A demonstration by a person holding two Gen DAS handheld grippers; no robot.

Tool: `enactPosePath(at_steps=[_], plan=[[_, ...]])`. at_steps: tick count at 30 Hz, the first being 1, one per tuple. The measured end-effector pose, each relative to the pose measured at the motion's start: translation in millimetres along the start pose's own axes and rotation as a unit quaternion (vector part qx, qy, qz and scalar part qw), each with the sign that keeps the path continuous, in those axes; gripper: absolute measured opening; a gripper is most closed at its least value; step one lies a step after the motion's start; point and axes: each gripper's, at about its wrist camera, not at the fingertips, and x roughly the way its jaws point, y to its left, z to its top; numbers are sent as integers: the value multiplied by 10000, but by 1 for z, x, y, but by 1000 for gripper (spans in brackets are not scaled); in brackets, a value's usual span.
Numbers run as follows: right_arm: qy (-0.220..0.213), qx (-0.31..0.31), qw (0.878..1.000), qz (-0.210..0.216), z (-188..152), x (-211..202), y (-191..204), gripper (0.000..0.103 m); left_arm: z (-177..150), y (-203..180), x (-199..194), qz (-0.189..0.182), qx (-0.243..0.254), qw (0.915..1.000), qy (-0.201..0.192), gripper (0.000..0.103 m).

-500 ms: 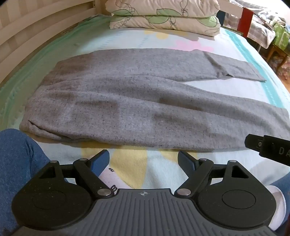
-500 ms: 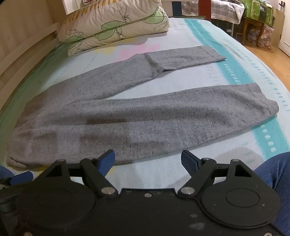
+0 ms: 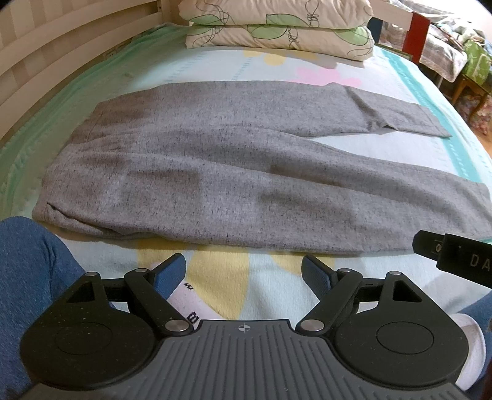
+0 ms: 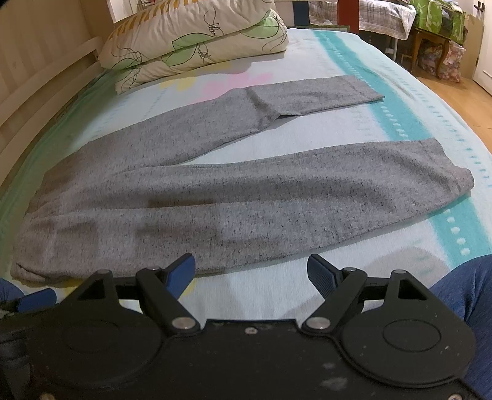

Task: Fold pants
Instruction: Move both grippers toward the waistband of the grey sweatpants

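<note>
We see grey pants (image 3: 215,172) spread flat across the bed (image 3: 276,286), legs apart, pillows (image 3: 276,27) at its far edge. Both left gripper (image 3: 244,272) and right gripper (image 4: 250,272) hover with fingers apart, empty.

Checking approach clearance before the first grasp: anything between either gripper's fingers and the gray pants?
Nothing visible. Only bare bedsheet lies between the open left gripper, the open right gripper and the near edge of the pants.
</note>
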Motion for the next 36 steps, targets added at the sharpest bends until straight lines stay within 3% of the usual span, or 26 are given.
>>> enactPosePath(at_steps=[8,15,20,24,36], plan=[[-2,18,10000,54,-2,3,2,84,-2,1,1,-55,0,10000,48,81],[18,27,9998,189,-3,3,0,84,-2,0,2,-24,43,9999,99,62],[52,-19,9995,302,-2,6,-2,84,1,3,10,-223,-4,9992,342,59],[-90,-37,9990,434,1,9,-5,81,5,1,11,-92,240,9994,228,55],[403,-334,9985,185,46,39,-18,79,62,13,27,-117,180,9998,27,55]])
